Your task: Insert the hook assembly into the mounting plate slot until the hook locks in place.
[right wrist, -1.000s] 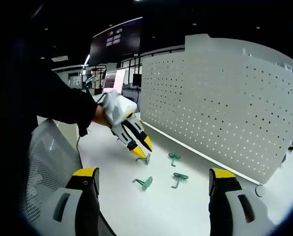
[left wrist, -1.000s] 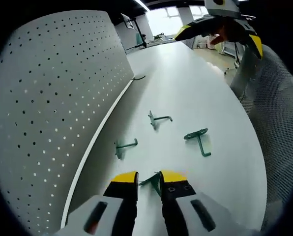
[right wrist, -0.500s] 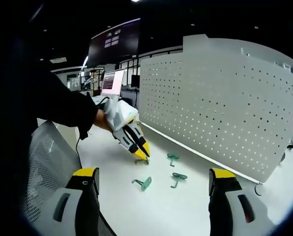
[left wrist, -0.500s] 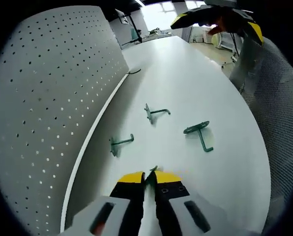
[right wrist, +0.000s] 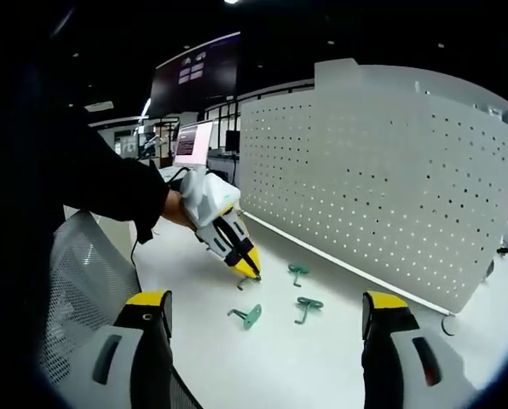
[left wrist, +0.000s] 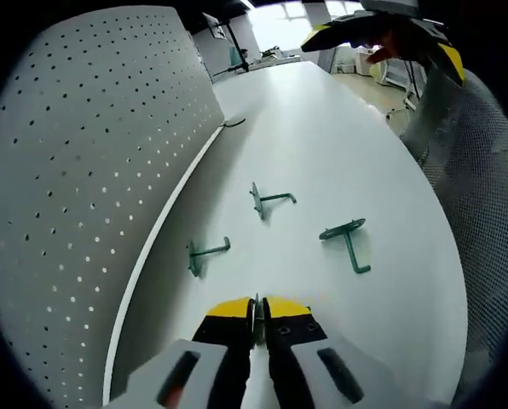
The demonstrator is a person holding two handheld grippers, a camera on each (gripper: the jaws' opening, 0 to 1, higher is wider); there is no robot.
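My left gripper (left wrist: 256, 305) is shut on a green hook (left wrist: 256, 297), of which a thin sliver shows between the yellow tips, low over the white table (left wrist: 322, 136). In the right gripper view the same left gripper (right wrist: 247, 268) points down at the table with the green hook (right wrist: 243, 281) under its tips. Three more green hooks lie ahead: one (left wrist: 204, 252) near the perforated mounting plate (left wrist: 75, 170), one (left wrist: 268, 200) in the middle, one (left wrist: 349, 243) to the right. My right gripper (right wrist: 267, 300) hangs open and empty, well back from the hooks.
The white pegboard (right wrist: 382, 170) stands upright along the table's far side. A mesh chair back (left wrist: 484, 170) borders the table's open edge. A person's dark sleeve (right wrist: 92, 179) holds the left gripper. A dark cable (left wrist: 234, 122) lies by the plate's foot.
My left gripper's jaws closed from open onto the hook on the table. The right gripper has stayed open and nearly still.
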